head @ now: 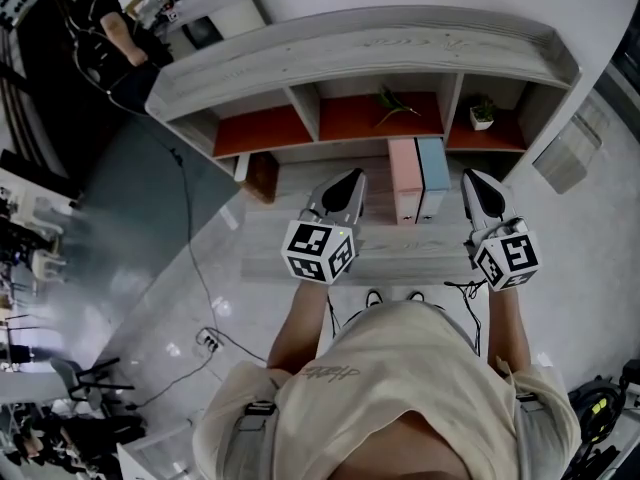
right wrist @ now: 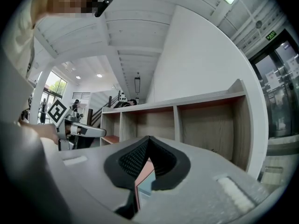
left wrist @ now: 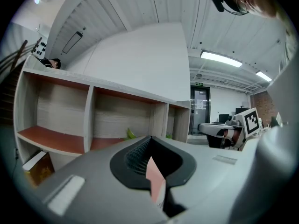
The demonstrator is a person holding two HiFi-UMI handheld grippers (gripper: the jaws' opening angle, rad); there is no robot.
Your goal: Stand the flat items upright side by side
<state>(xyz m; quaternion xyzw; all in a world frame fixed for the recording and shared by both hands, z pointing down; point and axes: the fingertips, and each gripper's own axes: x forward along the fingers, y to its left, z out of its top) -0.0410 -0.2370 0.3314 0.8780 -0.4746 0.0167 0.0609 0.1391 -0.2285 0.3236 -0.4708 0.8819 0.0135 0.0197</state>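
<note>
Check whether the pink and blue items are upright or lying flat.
Upright: pink item and blue item stand on edge, side by side.

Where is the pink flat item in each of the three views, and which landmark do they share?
Head view: pink flat item stands upright at centre, beside the blue item.
Left gripper view: pink sliver low at centre, beyond the shut left tongs.
Right gripper view: pink sliver low at centre, beyond the shut right tongs.
Shared landmark: the red-floored shelf.
</note>
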